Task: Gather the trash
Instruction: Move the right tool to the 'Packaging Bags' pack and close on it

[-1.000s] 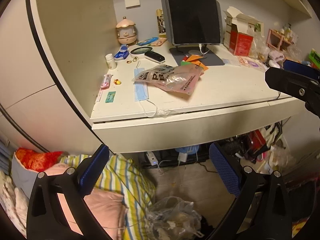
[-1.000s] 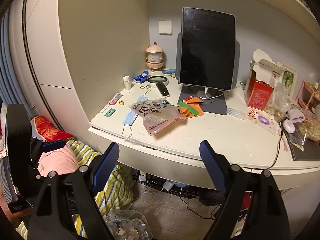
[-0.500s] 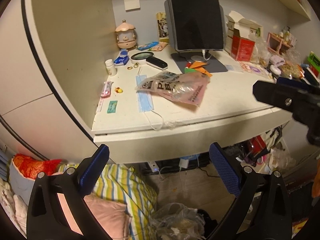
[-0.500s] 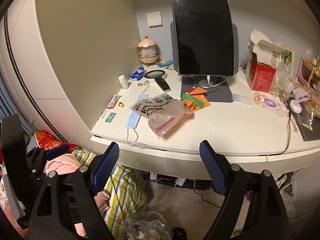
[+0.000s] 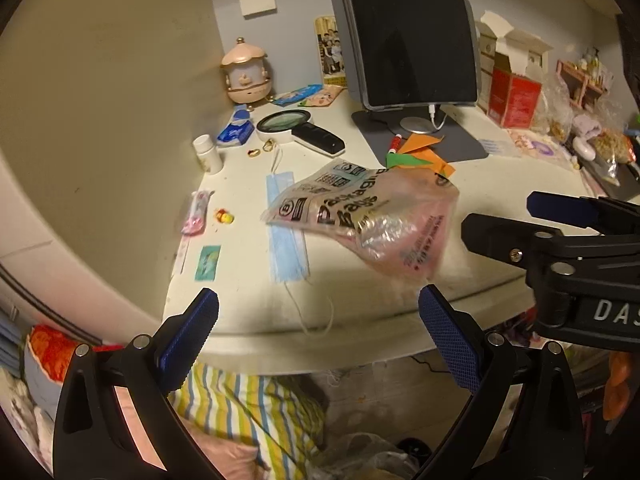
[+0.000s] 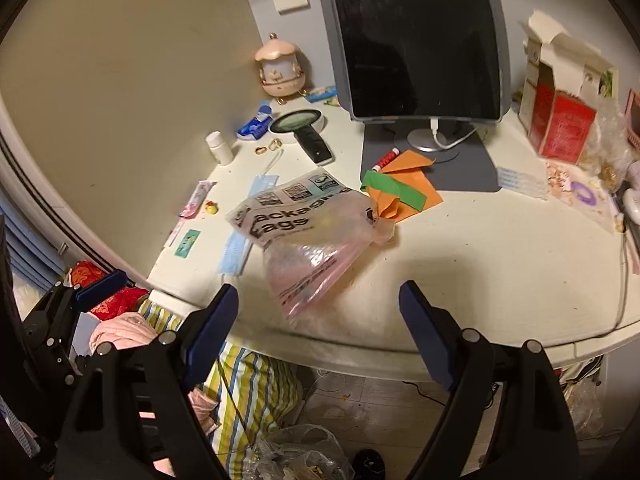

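Note:
A crumpled pink plastic packaging bag [image 5: 372, 220] lies near the front of the white desk [image 5: 248, 312], partly over a blue face mask [image 5: 286, 240]. The bag [image 6: 308, 248] and mask [image 6: 236, 252] also show in the right wrist view. Orange and green paper scraps [image 6: 404, 188] lie behind the bag. My left gripper [image 5: 316, 340] is open and empty, just in front of the desk edge below the mask. My right gripper [image 6: 316, 324] is open and empty, at the desk edge just short of the bag. It also shows at the right of the left wrist view [image 5: 552, 224].
A monitor [image 6: 416, 40] stands at the back on a grey mat. A magnifier [image 5: 296, 128], a white bottle [image 5: 208, 154], a pink ornament [image 5: 244, 72] and a red carton [image 6: 560, 120] stand around. A clear trash bag [image 6: 304, 456] lies on the floor by striped bedding [image 5: 248, 412].
Both grippers have moved forward and up toward the desk. The bag and mask now look larger and closer. Both stay open.

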A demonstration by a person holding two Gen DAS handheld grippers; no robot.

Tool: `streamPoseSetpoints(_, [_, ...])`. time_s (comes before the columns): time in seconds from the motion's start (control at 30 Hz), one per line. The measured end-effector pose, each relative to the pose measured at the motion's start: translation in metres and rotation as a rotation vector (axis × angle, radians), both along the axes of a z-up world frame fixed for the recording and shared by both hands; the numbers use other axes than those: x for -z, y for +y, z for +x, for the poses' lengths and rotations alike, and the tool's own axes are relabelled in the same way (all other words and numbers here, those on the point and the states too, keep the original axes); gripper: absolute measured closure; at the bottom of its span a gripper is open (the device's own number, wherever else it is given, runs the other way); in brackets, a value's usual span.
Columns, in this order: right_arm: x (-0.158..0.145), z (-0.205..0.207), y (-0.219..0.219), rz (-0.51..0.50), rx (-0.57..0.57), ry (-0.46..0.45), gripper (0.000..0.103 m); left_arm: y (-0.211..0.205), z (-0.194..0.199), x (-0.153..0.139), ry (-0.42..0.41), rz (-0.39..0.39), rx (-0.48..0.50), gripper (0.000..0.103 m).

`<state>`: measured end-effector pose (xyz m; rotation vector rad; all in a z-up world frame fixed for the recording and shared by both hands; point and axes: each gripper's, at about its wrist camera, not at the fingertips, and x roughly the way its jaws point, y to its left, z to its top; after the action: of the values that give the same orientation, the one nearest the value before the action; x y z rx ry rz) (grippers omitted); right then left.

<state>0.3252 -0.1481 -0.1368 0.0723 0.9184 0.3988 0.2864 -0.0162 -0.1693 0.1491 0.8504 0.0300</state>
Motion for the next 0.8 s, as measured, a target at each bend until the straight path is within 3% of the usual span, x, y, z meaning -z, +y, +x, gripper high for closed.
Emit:
streamPoseSetpoints(0.23, [0.033,0.039,0.001,0.022,0.022,0.102,0.024,0.002,0.033,0.021,0.03,0.048,0.031,0.006])
streamPoseSetpoints(0.73, [0.067,0.082,0.008,0.119,0.033,0.225,0.024,0.0,0.075,0.044,0.066,0.034,0.075,0.006])
streamPoseSetpoints(0.8, [0.069,0.086,0.01,0.136,0.028,0.238,0.038,0.001,0.078,0.045,0.071,0.033,0.074,0.006])
